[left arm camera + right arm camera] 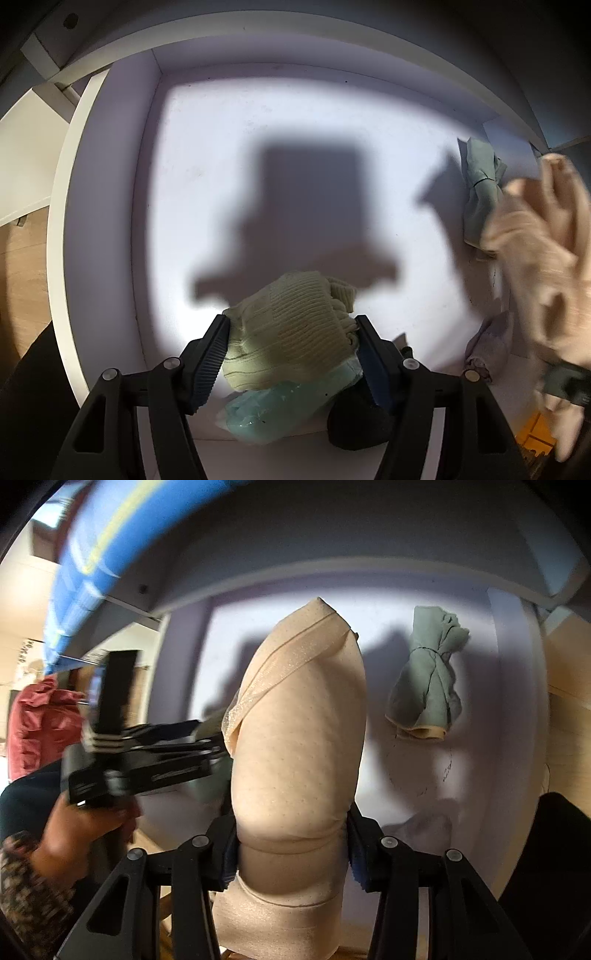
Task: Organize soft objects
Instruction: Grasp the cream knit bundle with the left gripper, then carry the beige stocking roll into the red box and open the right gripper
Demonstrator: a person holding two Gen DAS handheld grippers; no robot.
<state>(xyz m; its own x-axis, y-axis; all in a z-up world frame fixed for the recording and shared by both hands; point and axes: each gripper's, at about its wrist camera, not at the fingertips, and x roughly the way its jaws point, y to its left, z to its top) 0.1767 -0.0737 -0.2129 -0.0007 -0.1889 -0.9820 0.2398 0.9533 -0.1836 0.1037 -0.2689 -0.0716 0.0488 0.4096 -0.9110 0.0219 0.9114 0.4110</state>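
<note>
Two soft things are gripped at once. The left tongs (291,354) are clamped on a pale green ribbed knit bundle (291,332), their pads pressing its sides low over the white drawer floor (221,155), with a mint plastic-wrapped piece (273,410) and a dark bundle (354,421) just beneath. The right tongs (291,853) are clamped on a beige padded garment (299,738), which stands up between the pads above the same drawer; in the left wrist view it appears blurred at the right edge. A grey-green knotted cloth (428,675) lies on the drawer floor near the right wall, well apart from the knit bundle. A hand (85,827) holds the left tool beside a red cloth (40,727).
</note>
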